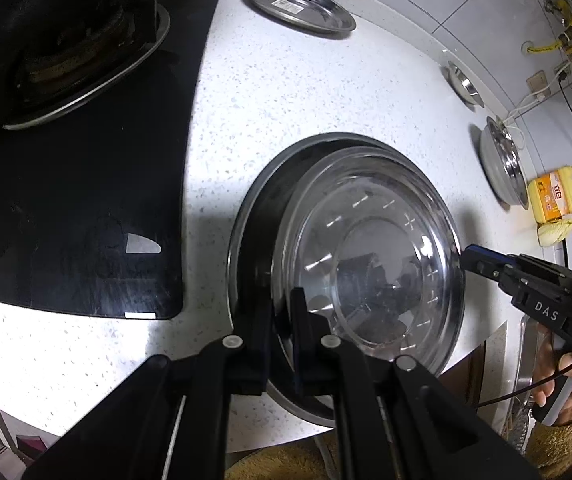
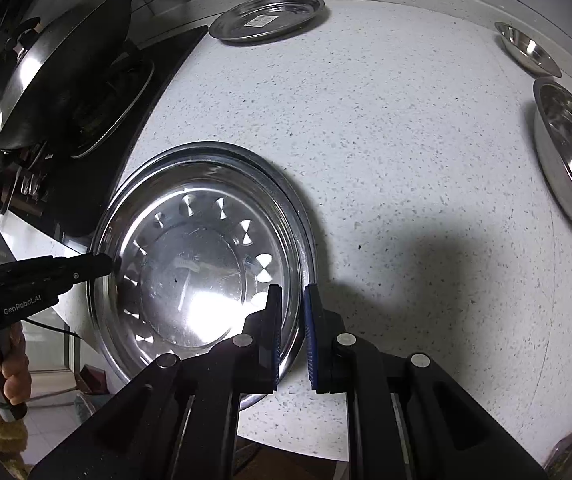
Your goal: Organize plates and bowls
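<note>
A large shiny steel plate (image 1: pixel 373 264) (image 2: pixel 194 264) rests nested over a second steel plate whose darker rim (image 1: pixel 246 216) (image 2: pixel 286 188) shows around it, near the counter's front edge. My left gripper (image 1: pixel 282 304) is shut on the top plate's near-left rim and appears in the right wrist view as a black tip (image 2: pixel 108 266) on that rim. On the opposite rim my right gripper (image 2: pixel 291 296) is shut as well, and the left wrist view shows its blue-padded tip (image 1: pixel 470 254) there. I cannot tell whether the top plate touches the lower one.
A flat steel plate (image 1: pixel 297 6) (image 2: pixel 266 16) lies at the back of the speckled white counter (image 2: pixel 405 140). A small bowl (image 1: pixel 465 84) (image 2: pixel 529 50) and a larger bowl (image 1: pixel 503 160) (image 2: pixel 569 152) sit at the right. A black hob (image 1: pixel 86 200) with a wok (image 2: pixel 66 68) is on the left.
</note>
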